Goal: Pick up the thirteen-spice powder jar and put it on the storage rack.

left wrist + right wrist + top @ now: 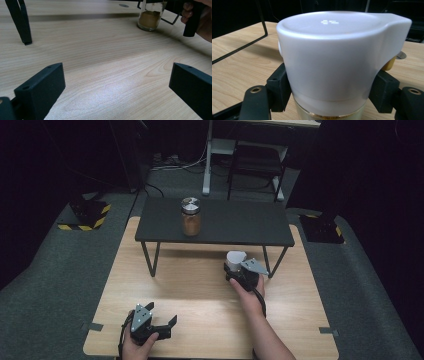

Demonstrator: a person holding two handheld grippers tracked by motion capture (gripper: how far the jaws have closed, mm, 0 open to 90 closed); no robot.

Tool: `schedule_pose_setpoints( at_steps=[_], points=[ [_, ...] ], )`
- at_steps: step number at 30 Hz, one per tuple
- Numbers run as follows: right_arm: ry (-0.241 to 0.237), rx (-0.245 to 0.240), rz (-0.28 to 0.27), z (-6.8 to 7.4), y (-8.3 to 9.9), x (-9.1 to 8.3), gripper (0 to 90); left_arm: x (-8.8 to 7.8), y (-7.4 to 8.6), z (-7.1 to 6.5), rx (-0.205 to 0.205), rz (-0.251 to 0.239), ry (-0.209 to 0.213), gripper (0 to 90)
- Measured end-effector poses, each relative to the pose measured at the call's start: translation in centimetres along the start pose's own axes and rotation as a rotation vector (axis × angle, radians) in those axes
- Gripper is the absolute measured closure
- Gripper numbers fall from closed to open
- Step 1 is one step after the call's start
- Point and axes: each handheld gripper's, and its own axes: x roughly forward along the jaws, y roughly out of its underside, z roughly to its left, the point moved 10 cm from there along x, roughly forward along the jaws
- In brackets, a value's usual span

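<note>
In the high view the right gripper (pixel 235 270) sits right of centre in the frame, just in front of the low black shelf (pixel 215 222) that stands on the wooden table (pixel 190 290), and its jaws are clamped on a white-lidded jar (pixel 235 259) that stands on the tabletop beside the shelf's right legs. The right gripper view bears this out: the jar's white lid (pixel 337 57) takes up the middle of the frame, with one black jaw pressed against each side of it, and a strip of glass with yellow-brown powder shows at the bottom edge under the lid. In the left gripper view the same jar (pixel 150 18) stands at the upper right, on the wood, with the person's right hand (pixel 200 22) beside it. The left gripper (pixel 162 322) rests low at the lower left of the high view, its jaws spread wide with only bare table between them. A second jar with a silver lid (pixel 191 216) stands on top of the shelf, at upper centre
</note>
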Motion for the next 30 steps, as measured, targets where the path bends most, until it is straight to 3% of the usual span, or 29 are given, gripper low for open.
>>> schedule_pose_setpoints(
  at_steps=[11, 30],
  points=[
    [-0.034, -0.011, -0.021, 0.4, 0.2, -1.9, 30.0, 0.0, 0.0, -0.1, 0.012, 0.003, 0.001, 0.6],
    [-0.048, -0.020, -0.064, 0.3, -0.2, -7.2, 30.1, 0.1, 0.0, -0.2, 0.031, 0.006, 0.007, 0.6]
  ],
)
